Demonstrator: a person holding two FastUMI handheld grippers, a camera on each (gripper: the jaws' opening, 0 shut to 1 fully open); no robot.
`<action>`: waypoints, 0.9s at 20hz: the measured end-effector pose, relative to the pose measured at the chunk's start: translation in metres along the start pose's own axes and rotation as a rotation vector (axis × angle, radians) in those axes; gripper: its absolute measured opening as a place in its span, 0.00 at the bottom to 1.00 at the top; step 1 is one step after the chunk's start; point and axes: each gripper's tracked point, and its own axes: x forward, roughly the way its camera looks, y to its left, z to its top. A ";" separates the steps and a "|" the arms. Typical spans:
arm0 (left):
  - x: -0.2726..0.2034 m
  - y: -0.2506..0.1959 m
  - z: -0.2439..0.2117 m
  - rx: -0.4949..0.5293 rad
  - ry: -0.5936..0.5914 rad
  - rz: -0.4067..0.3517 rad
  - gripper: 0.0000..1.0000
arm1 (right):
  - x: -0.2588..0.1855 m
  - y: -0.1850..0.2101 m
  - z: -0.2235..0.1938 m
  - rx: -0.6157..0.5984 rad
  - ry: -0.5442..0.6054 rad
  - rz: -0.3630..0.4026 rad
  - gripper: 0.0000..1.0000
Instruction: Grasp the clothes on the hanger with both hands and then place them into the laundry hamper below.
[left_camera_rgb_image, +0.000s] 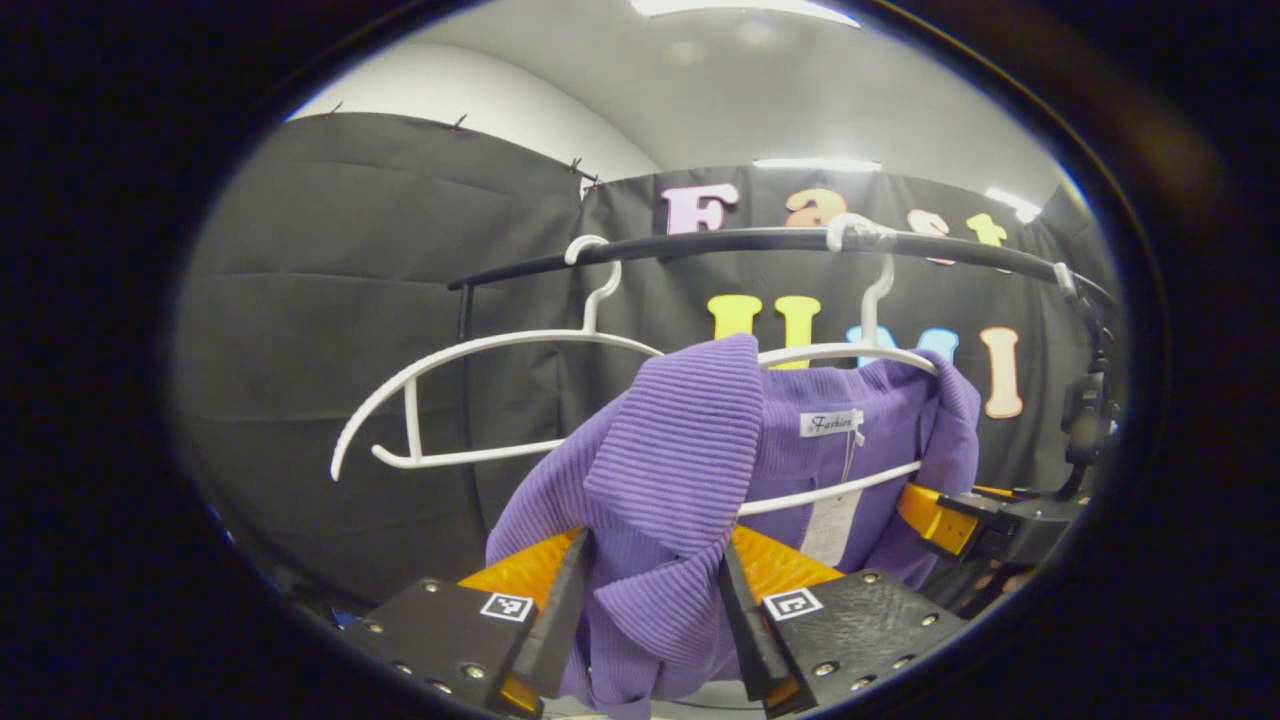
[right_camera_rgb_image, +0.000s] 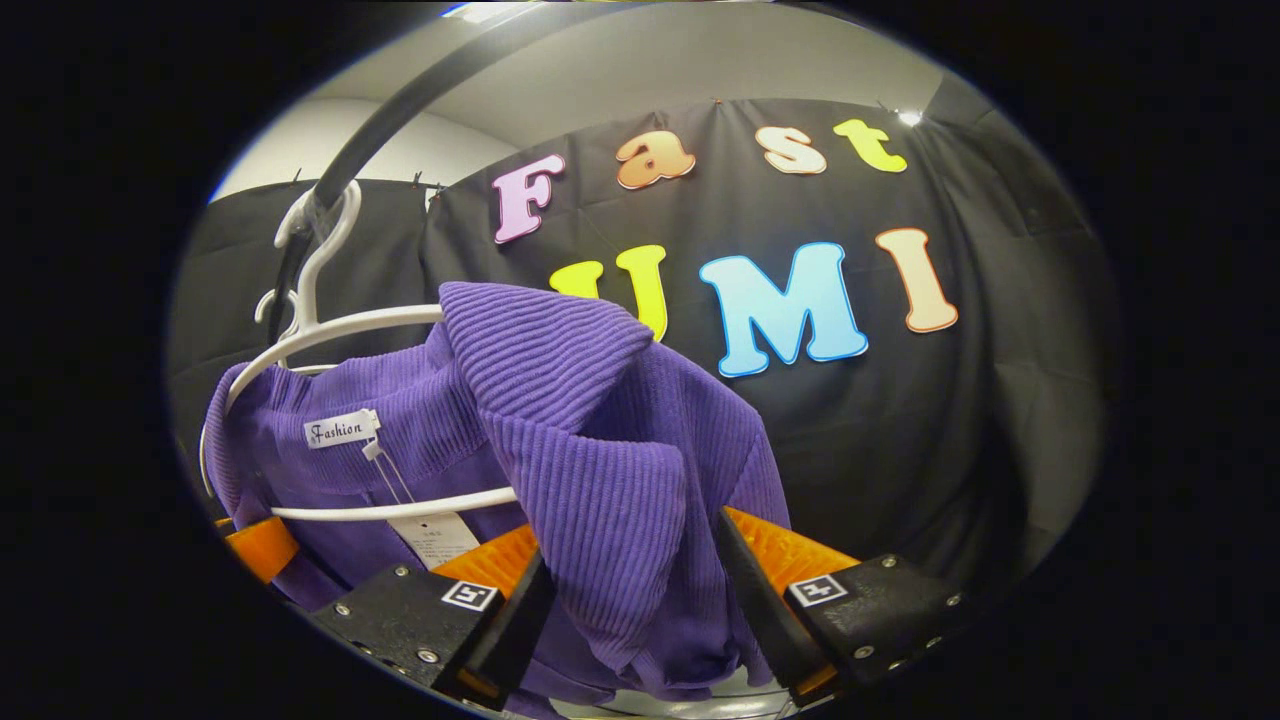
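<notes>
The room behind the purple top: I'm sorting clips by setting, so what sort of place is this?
Probably a staged recording booth, not a home: black cloth wall, a clothes rail with white hangers, and ceiling strip lights.

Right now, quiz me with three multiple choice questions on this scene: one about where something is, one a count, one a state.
1. Where is the purple garment?
A. Folded on a table
B. Draped on a white hanger under the rail
C. Lying on the floor

2. How many white hangers hang on the rail in the left gripper view?
A. Two
B. Four
C. Five

3. What is the left gripper doing?
A. Holding a bottle
B. Clamping the rail
C. Straddling a fold of the garment

Answers: 1 B, its shoulders sit over the hanger. 2 A, one bare hanger and one carrying the garment. 3 C, cloth bunches between its fingers, as with the right gripper.
</notes>
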 end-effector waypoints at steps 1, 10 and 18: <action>-0.001 0.000 0.000 0.002 0.000 -0.002 0.61 | 0.003 -0.001 0.003 -0.009 -0.009 0.003 0.82; -0.006 0.006 0.003 -0.030 -0.034 -0.020 0.15 | 0.004 -0.004 0.016 0.052 -0.047 0.116 0.10; -0.033 0.010 0.016 -0.147 -0.049 -0.029 0.09 | -0.009 -0.004 0.015 0.090 -0.065 0.217 0.00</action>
